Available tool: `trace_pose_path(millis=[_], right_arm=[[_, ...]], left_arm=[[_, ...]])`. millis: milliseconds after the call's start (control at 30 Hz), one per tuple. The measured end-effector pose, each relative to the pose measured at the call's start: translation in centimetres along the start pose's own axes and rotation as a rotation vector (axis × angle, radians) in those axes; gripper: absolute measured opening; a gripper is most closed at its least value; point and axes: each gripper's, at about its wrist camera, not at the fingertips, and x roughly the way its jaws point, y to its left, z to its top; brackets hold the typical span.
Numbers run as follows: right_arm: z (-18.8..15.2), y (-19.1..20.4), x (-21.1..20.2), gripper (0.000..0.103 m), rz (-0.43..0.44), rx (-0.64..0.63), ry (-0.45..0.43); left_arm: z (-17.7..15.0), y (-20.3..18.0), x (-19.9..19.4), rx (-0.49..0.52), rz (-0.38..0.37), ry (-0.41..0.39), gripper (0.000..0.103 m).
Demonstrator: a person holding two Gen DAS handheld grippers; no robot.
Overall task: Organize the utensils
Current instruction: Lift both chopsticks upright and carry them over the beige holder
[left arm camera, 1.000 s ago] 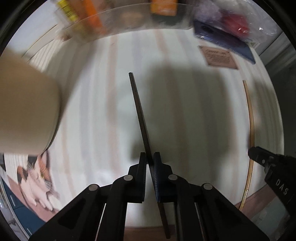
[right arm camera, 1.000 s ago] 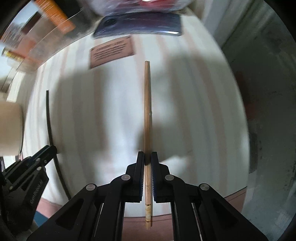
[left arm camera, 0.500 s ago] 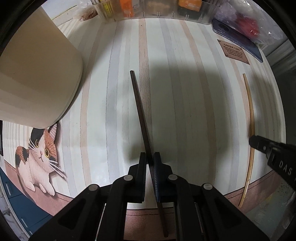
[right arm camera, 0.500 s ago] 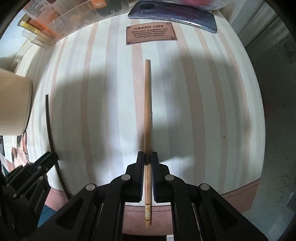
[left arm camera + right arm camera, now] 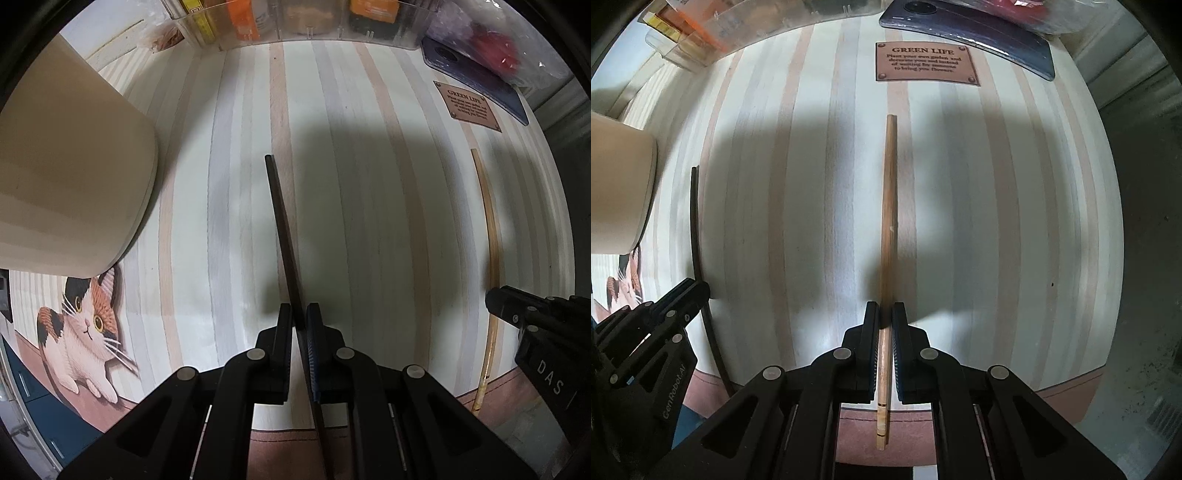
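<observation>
Left gripper (image 5: pixel 299 317) is clamped on a dark chopstick (image 5: pixel 282 236), pinched low on the stick so a short tail sticks back past the fingers and the long part runs forward and slightly left, tip over the striped mat (image 5: pixel 369 221). Right gripper (image 5: pixel 885 315) is clamped the same way on a wooden chopstick (image 5: pixel 888 206), the banded butt end poking out behind the fingers, the rest pointing straight ahead toward the brown label (image 5: pixel 926 63) on the mat. Both sticks look lifted off the mat, judging by the shadows, though height is hard to tell. Each wrist view catches the other gripper at its edge, so the two are side by side, sticks apart and roughly parallel. Out further: a cream container (image 5: pixel 70 192) stands at the left on the mat, near the cat print (image 5: pixel 83 325); likely the holder for utensils, but its opening isn't visible so can't confirm. Behind the mat are a clear organizer (image 5: pixel 295 22) and a phone (image 5: pixel 971 26). Progress: pickup is done for both chopsticks, nothing is stowed yet; what's left is pairing them or dropping them into the container. No other loose utensils are visible.
</observation>
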Motion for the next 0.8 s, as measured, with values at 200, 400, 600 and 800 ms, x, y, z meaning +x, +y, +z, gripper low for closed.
trace_pose_path(millis=[200, 400, 600, 800], right_arm=[[0.7, 0.8, 0.0, 0.008, -0.013, -0.023, 0.027], [0.4, 1.2, 0.4, 0.007, -0.029, -0.027, 0.016], [-0.5, 0.6, -0.2, 0.007, -0.004, 0.025, -0.060], [-1.4, 0.8, -3.2, 0.007, 0.019, 0.039, -0.145]], left_arm=[[1.6, -0.8, 0.7, 0.014, -0.007, 0.015, 0.006], [1.9, -0.5, 0.6, 0.011, -0.016, 0.004, 0.004], [1.9, 0.5, -1.5, -0.013, -0.012, -0.057, 0.003], [2.1, 0.4, -4.4, -0.007, -0.008, -0.135, 0.003]])
